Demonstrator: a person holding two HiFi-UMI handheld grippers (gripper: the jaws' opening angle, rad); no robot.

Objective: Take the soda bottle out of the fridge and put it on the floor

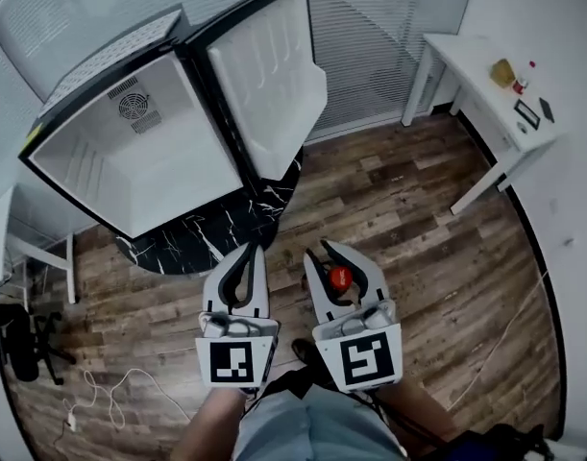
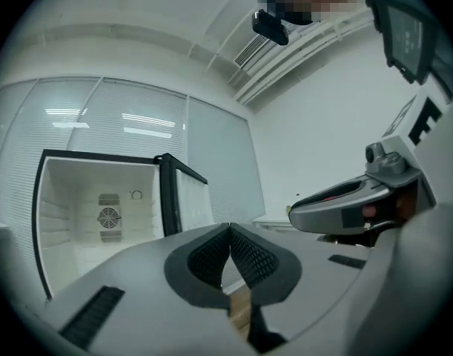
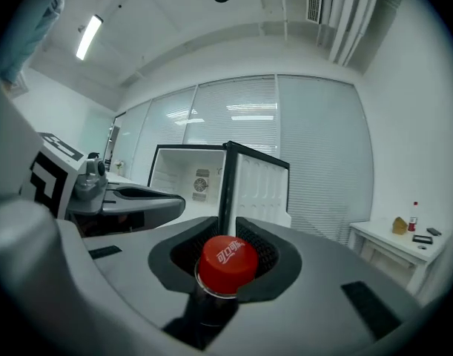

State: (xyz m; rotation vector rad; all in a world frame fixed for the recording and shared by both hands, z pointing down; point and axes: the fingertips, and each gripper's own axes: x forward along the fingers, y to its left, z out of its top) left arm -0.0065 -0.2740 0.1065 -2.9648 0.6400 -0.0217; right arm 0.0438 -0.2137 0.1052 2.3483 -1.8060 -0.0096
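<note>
At the left of the head view the fridge [image 1: 130, 152] stands open, its interior white, its door [image 1: 269, 80] swung out to the right. A black marbled mat [image 1: 202, 238] shows beneath it. In front of you, above the wooden floor [image 1: 428, 219], your left tool [image 1: 247, 255] points toward the fridge with its jaws together, and nothing sits between the ribbed pads [image 2: 207, 254]. Just beside it, your right tool [image 1: 333, 257] is clamped on the soda bottle [image 1: 339, 277] at the neck. The red cap [image 3: 227, 262] stands above the jaws and the dark body hangs below — so the bottle is out of the fridge and held off the floor. At the far right, a white counter [image 1: 485, 75] carries a few small things.
</note>
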